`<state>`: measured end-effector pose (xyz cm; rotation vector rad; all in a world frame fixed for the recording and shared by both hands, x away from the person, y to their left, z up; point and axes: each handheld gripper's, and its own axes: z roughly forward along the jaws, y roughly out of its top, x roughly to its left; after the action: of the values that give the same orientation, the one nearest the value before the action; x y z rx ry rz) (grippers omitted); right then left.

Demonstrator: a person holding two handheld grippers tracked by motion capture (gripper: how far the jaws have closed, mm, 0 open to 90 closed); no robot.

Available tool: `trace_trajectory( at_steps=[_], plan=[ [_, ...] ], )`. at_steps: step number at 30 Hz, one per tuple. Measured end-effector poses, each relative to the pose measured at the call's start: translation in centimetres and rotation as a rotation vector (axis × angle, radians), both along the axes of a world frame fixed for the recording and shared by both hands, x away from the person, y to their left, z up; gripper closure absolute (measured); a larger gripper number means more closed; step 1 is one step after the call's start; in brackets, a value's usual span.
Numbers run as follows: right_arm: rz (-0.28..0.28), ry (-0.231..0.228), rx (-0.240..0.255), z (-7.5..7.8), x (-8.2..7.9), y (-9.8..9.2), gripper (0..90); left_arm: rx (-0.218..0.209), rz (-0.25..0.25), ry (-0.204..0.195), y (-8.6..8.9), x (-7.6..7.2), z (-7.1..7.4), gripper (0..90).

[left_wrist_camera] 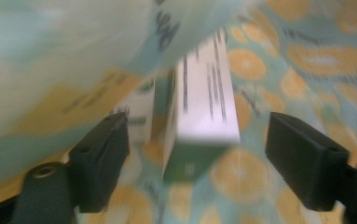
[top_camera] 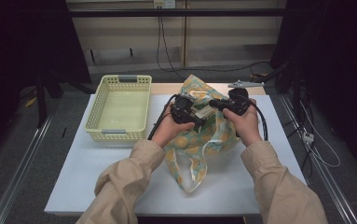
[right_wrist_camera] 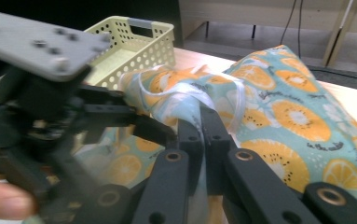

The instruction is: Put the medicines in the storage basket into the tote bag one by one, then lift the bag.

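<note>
- At the left of the white table [top_camera: 97, 177], about 10 o'clock from the person's hands, stands a pale yellow basket [top_camera: 119, 108] with perforated walls; nothing shows inside it and it lies well apart from the work.
- The left gripper [top_camera: 198, 120] reaches into the mouth of the orange-print bag [top_camera: 199, 149] at the table's centre. Its 2 black jaws stand apart with clear space either side of what lies between them, pressing on nothing.
- In the left gripper view a white box with a green end [left_wrist_camera: 204, 116] lies straight ahead at 12 o'clock between those jaws, free of both pads. Its long axis runs away from the jaws, deeper into the bag, near end towards them. A second, smaller white box [left_wrist_camera: 139, 119] sits just beside it at 11 o'clock.
- The left hand is plainly the nearer one to both boxes.
- Bag cloth hangs over the boxes at 10 o'clock and could get in the way of any move inside.
- The right gripper [right_wrist_camera: 203, 122] has its jaws fully shut on the bag's rim or handle, holding the mouth up.
- At 1 o'clock from the right hand, a grey clip-like object [top_camera: 246, 84] lies on the wooden table edge beyond, near the bag.
</note>
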<state>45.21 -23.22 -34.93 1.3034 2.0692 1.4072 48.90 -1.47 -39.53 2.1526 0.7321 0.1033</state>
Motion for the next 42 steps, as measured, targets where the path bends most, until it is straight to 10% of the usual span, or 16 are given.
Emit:
trace_trajectory(
  at_steps=[11,24,31,35,40,42],
  plan=[
    [0.015,0.014,-0.022,-0.7,-0.1,0.5,89.5,-0.008,-0.071,-0.003,4.4,-3.5,0.3,13.5],
    [0.023,0.016,-0.022,-0.9,-0.5,0.7,89.5,-0.002,-0.171,0.068,5.4,-6.0,-2.5,12.4],
    [0.027,0.023,-0.025,-1.5,-0.6,0.9,89.5,-0.015,-0.231,0.033,6.6,-7.8,-1.8,13.1],
    [0.023,0.025,-0.022,-1.4,-0.3,0.8,89.5,0.043,-0.234,0.04,7.1,-8.1,-3.1,13.2],
    [0.017,0.021,-0.015,-1.0,-0.1,1.0,89.5,0.097,-0.205,0.046,6.8,-7.1,-4.8,20.3],
    [0.018,0.023,-0.018,-0.9,-0.1,1.0,89.5,0.093,-0.193,0.038,6.6,-6.9,-5.2,36.1]
  ],
)
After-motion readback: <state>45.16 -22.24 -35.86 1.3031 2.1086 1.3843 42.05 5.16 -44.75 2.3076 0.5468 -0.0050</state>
